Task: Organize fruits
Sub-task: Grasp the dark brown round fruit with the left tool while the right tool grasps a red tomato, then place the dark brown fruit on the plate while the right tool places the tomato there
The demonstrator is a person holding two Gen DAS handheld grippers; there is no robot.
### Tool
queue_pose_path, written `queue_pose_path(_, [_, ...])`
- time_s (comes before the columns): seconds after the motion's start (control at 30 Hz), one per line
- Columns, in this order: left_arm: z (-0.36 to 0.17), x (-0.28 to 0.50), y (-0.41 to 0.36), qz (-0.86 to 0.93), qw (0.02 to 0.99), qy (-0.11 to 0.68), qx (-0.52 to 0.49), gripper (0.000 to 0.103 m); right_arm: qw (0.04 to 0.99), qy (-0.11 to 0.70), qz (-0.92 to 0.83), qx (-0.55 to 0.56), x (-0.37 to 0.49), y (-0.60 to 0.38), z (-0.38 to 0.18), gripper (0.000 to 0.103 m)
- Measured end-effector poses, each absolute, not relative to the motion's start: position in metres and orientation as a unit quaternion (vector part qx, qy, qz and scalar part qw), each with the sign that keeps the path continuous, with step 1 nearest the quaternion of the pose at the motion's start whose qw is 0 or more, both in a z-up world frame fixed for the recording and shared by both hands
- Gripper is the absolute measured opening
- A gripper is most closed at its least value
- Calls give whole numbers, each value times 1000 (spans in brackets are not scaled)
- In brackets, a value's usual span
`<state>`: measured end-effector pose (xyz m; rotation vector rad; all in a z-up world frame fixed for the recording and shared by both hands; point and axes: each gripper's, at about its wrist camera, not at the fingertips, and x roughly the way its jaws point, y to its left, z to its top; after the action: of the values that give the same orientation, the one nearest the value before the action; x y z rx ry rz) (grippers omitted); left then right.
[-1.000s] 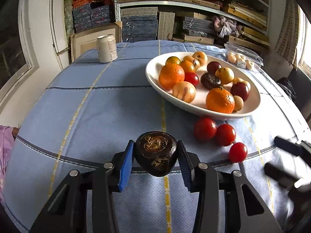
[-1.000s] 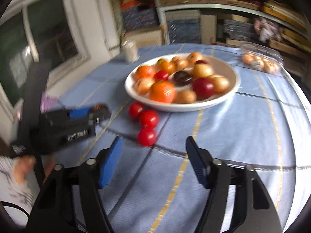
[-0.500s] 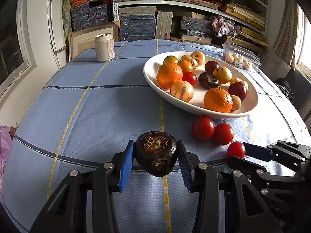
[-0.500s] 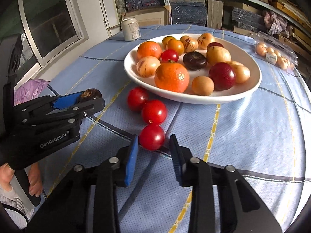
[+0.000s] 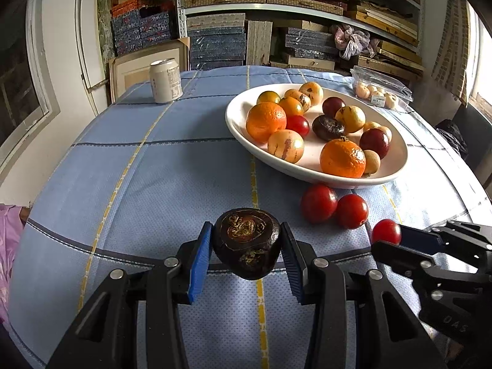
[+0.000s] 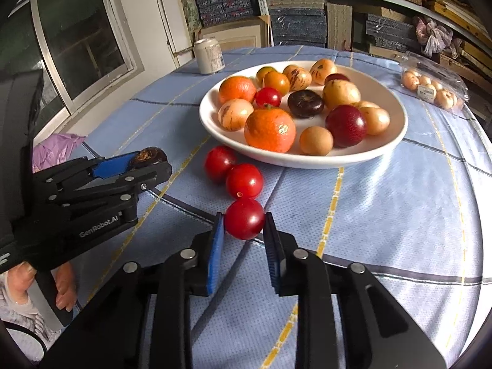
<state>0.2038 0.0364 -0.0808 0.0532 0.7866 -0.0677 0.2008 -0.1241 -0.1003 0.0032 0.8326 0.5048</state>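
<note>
My left gripper is shut on a dark brown fruit, held above the blue tablecloth near its front edge. In the right wrist view my right gripper is shut on a small red tomato, its blue pads pressing both sides. Two more red tomatoes lie on the cloth just beyond it, in front of the white oval plate, which holds oranges, red and dark fruits and several pale ones. The left wrist view shows the same gripped tomato at the right gripper's tip.
A pale drink can stands at the far left of the table. A clear plastic box of small pale fruits sits at the far right. Shelves of stacked boxes fill the background. A person's hand holds the left gripper's handle.
My right gripper moved up to the nearest tomato and closed from wide open onto it. The left gripper kept still with the dark fruit in it.
</note>
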Motion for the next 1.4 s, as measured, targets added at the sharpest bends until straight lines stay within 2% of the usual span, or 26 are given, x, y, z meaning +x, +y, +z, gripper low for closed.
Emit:
queue_pose_path(0.37, [-64, 208, 16, -35, 929, 364, 61, 44, 910, 348, 225, 29, 199, -164, -50, 25])
queue_pose_path(0.87, [-25, 266, -24, -52, 938, 330, 98, 44, 929, 309, 195, 49, 259, -198, -3, 24])
queue_pose_path(1.33, [-57, 332, -44, -70, 924, 367, 87, 44, 912, 366, 180, 39, 344, -181, -52, 25])
queue_pose_path(1.4, [-59, 335, -44, -66, 927, 358, 88, 49, 908, 377, 182, 32, 352, -177, -61, 26])
